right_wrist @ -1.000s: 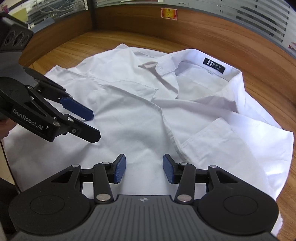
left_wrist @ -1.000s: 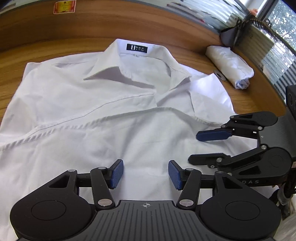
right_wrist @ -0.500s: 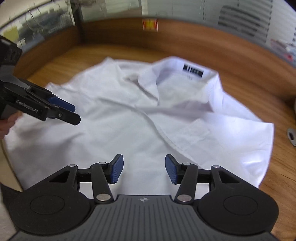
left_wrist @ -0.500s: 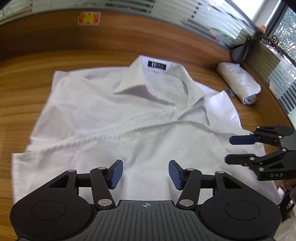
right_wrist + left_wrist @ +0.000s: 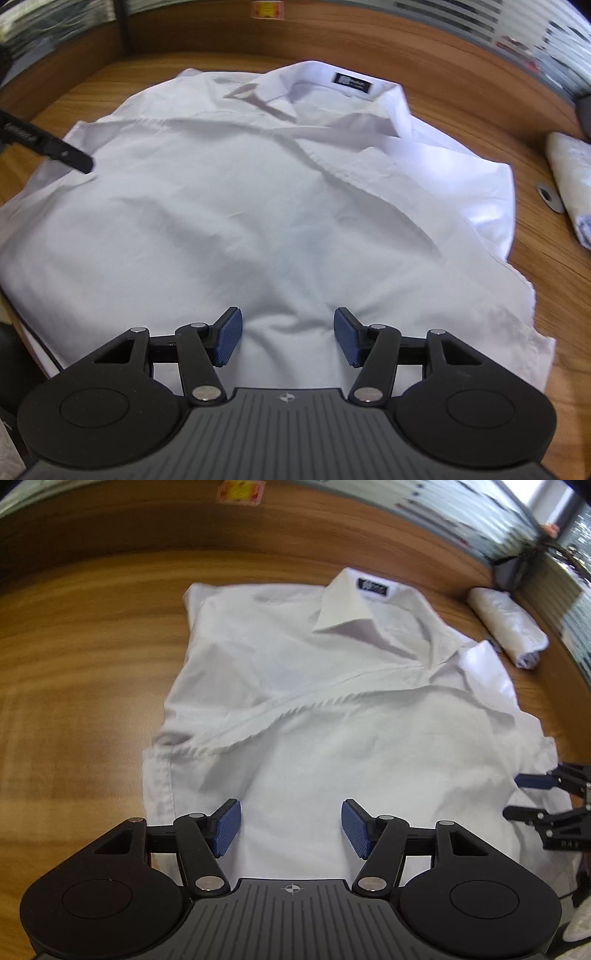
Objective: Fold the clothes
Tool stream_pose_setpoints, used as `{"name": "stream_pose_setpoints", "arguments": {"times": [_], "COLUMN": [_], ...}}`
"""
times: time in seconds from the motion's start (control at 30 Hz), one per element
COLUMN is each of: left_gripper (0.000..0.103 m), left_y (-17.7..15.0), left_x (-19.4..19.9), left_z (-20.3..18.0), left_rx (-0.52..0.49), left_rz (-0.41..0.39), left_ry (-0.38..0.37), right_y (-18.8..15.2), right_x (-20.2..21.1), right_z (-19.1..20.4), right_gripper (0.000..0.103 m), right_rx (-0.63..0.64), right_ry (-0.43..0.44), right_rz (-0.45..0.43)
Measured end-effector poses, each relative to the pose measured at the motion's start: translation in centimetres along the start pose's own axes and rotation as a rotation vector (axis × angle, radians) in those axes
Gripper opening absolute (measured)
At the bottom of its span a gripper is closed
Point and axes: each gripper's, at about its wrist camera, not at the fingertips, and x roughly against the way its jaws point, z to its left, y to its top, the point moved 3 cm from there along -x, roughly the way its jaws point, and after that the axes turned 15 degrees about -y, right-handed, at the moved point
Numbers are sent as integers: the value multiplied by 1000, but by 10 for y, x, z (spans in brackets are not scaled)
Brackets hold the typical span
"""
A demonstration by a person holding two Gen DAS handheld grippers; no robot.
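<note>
One wooden tabletop carries everything in view. White short-sleeved shirt lies spread front-up on it, collar toward the far edge, plackets overlapping, sleeves lying out to the sides; this flat layout suits a fold, though no crisp fold line is visible. Rolled white garment rests apart near the far right edge, probably parked clear of the working area. Left hand-held gripper hovers above the hem, jaws spread wide and holding nothing; right hand-held gripper likewise stands apart-jawed and empty over the hem. Judged positioning: both units sit at the near edge, ready to address the hem or side seams. Compared with one second ago, both cameras have drawn back and outward, so more shirt and bare wood are visible.
</note>
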Motion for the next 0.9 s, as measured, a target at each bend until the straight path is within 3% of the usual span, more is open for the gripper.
{"name": "stream_pose_setpoints", "arguments": {"times": [0.17,0.33,0.57,0.7,0.9], "left_gripper": [69,69,69,69,68], "left_y": [33,79,133,154,185], "left_x": [29,38,14,-9,-50], "left_z": [18,53,101,112,116], "left_rx": [-145,-284,-438,-537,-524], "left_rz": [8,38,145,227,243], "left_ry": [-30,-34,-113,-119,-148], "right_y": [10,11,7,5,-8], "right_x": [35,71,110,116,111], "right_z": [16,60,144,192,232], "right_gripper": [64,71,72,72,72], "right_rx": [-70,-197,-373,-461,-586], "right_ry": [-64,-100,-189,-221,-300], "right_rz": [-29,-65,-74,-45,24]}}
